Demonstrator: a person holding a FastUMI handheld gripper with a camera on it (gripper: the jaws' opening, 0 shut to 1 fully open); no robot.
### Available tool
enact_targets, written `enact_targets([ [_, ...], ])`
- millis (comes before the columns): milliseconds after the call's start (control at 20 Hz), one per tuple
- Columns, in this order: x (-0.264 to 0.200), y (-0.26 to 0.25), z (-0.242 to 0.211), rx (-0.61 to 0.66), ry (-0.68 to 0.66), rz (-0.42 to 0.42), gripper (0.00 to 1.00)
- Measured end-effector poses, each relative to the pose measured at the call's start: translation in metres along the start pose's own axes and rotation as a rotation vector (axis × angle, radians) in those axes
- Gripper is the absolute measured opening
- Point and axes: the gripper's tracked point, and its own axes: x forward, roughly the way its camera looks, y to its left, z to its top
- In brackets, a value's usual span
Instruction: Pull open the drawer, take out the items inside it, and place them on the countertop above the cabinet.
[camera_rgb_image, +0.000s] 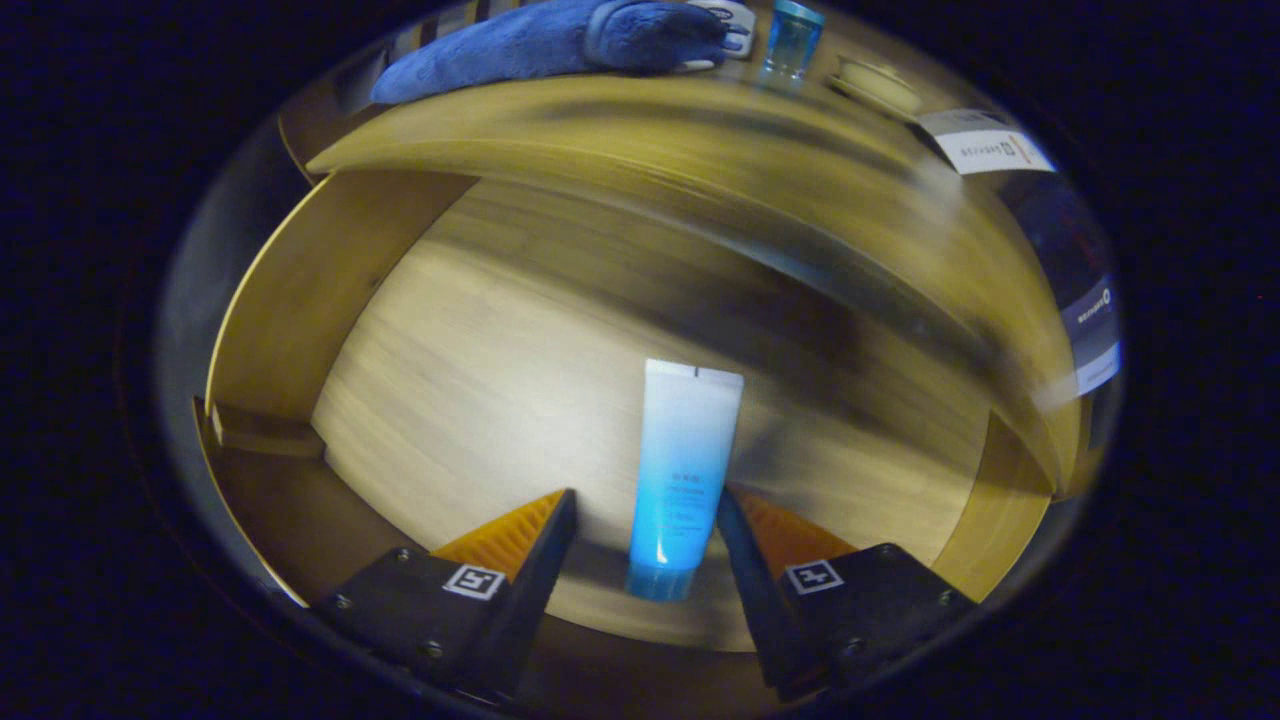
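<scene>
Two wedge-shaped fingers (520, 535) of the gripper (645, 520) taper to narrow tips, their inner faces ribbed with fine ridges. Each finger rises from a blocky, matte mount (440, 610) with angled sides, fastened by small round screws at its corners. A small square white tag (474, 581) printed with a black coded pattern sits on top of each mount, one on either side.

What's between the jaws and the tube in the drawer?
Nothing visible. The tube lies on the drawer floor with the open gripper straddling its cap end, a gap on each side. The right finger is closer.
</scene>
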Motion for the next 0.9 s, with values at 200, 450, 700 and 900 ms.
enact_targets([
  [200,-0.004,0.001,0.002,-0.010,-0.027,-0.005,0.45],
  [450,-0.005,0.002,0.002,-0.084,-0.053,-0.051,0.37],
  [700,-0.024,0.004,-0.002,-0.139,-0.088,-0.033,0.37],
  [900,-0.054,0.011,-0.002,-0.156,-0.159,0.011,0.37],
])
